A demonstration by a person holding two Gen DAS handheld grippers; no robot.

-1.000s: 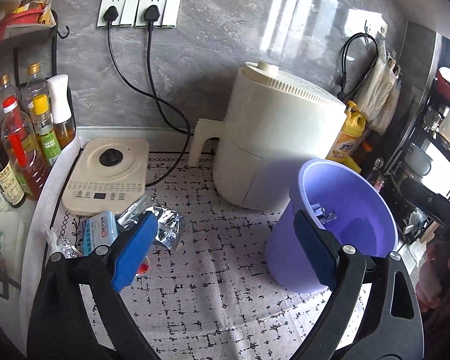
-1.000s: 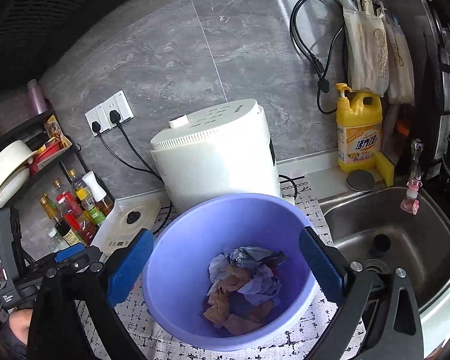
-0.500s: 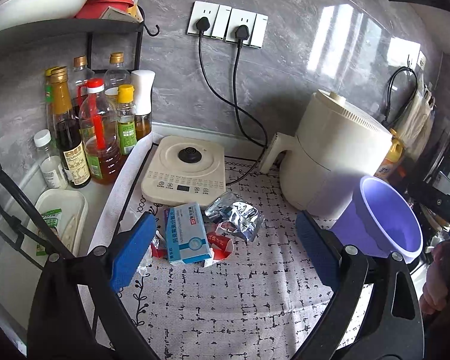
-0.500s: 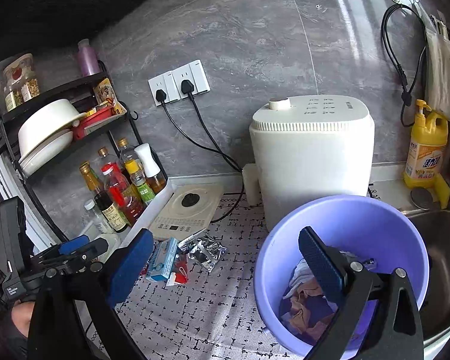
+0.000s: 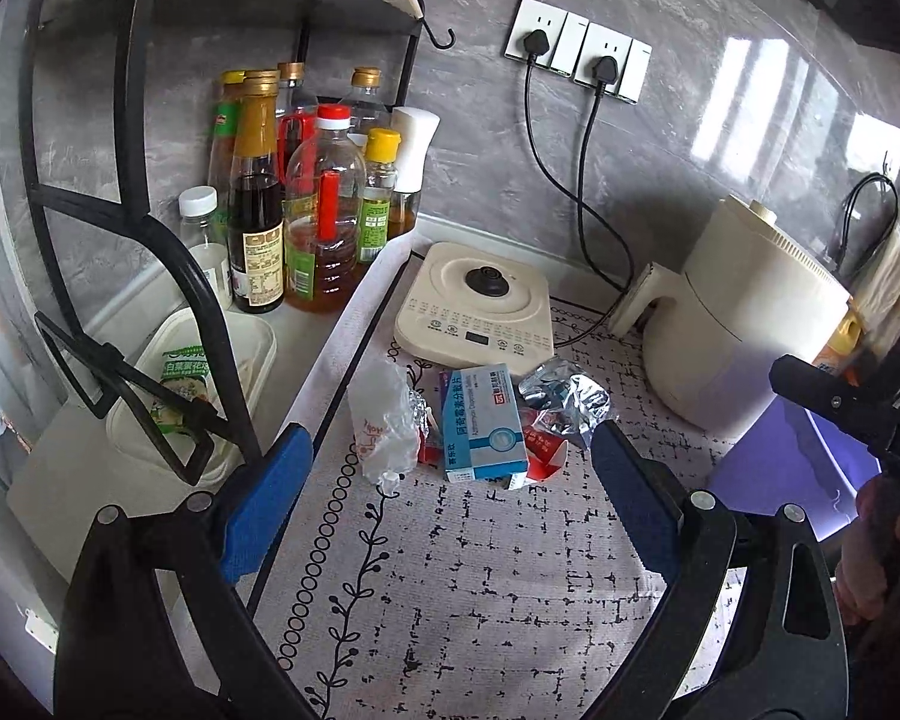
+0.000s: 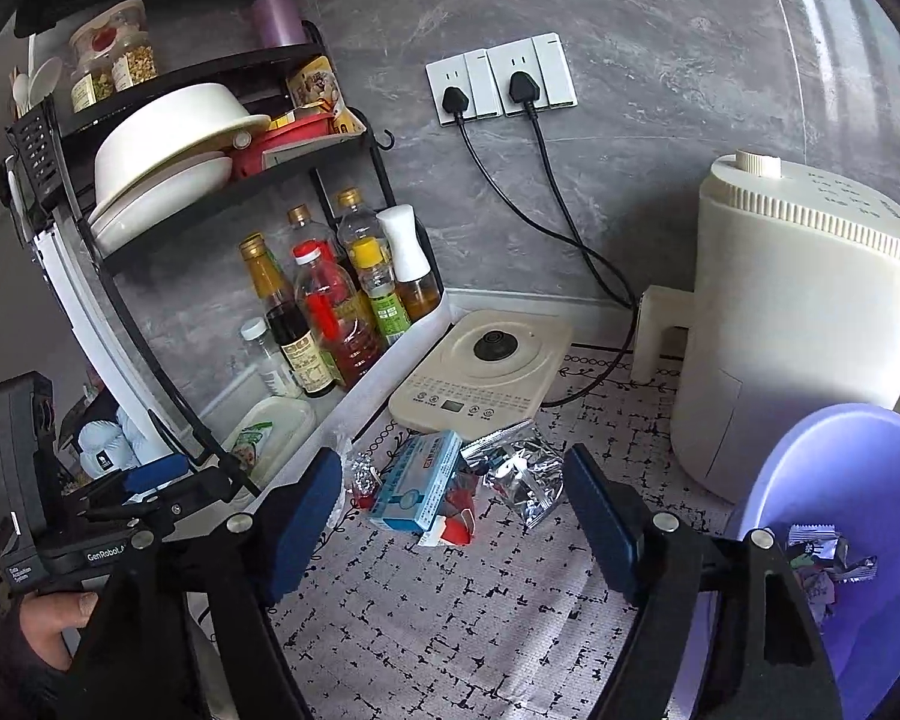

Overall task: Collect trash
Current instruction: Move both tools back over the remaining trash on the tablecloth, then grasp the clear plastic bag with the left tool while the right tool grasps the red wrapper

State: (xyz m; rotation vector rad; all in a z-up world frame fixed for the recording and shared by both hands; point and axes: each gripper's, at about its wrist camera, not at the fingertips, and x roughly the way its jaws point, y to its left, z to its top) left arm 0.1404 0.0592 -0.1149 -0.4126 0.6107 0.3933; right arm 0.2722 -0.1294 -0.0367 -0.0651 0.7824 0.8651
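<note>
A small heap of trash lies on the patterned mat in front of the cream hotplate: a blue and white medicine box (image 5: 483, 425) (image 6: 419, 480), a crumpled silver foil pouch (image 5: 561, 399) (image 6: 522, 471), a clear plastic bag (image 5: 384, 414) and a red and white wrapper (image 5: 543, 456) (image 6: 453, 531). A purple bucket (image 6: 834, 480) (image 5: 792, 462) holding wrappers stands at the right. My left gripper (image 5: 453, 504) is open and empty, a short way in front of the heap. My right gripper (image 6: 450, 522) is open and empty, hovering in front of the same heap.
A cream hotplate (image 5: 480, 306) sits behind the trash. A cream air fryer (image 6: 804, 324) stands at the right, with cords running to wall sockets (image 6: 498, 81). A black rack (image 6: 210, 180) with bowls and several sauce bottles (image 5: 306, 210) stands at the left. A white lidded box (image 5: 192, 378) lies under it.
Both grippers have swung left from the purple bucket toward the trash heap. The heap now lies between the fingers in both views, and the bucket has slid to the right edge.
</note>
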